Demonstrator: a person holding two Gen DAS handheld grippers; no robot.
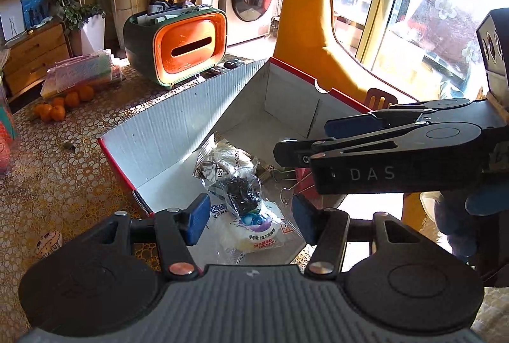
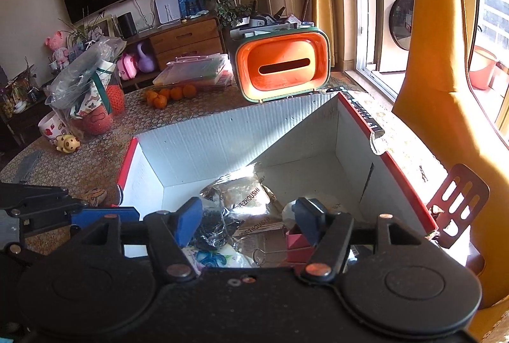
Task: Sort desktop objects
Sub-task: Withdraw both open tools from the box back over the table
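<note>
Both grippers are hovering over the red-edged cardboard box (image 1: 197,107) in the middle of the frame, each one released and gripping nothing. The left gripper (image 1: 249,217) is sitting bottom centre, the right gripper (image 2: 248,217) likewise in its own view. The snack bags (image 1: 233,174) are lying inside the box, and the orange tissue holder (image 1: 187,48) is standing behind it, upper left.

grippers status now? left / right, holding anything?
Left gripper: open, empty, above the box.
Right gripper: open, empty, above the same box.
</note>
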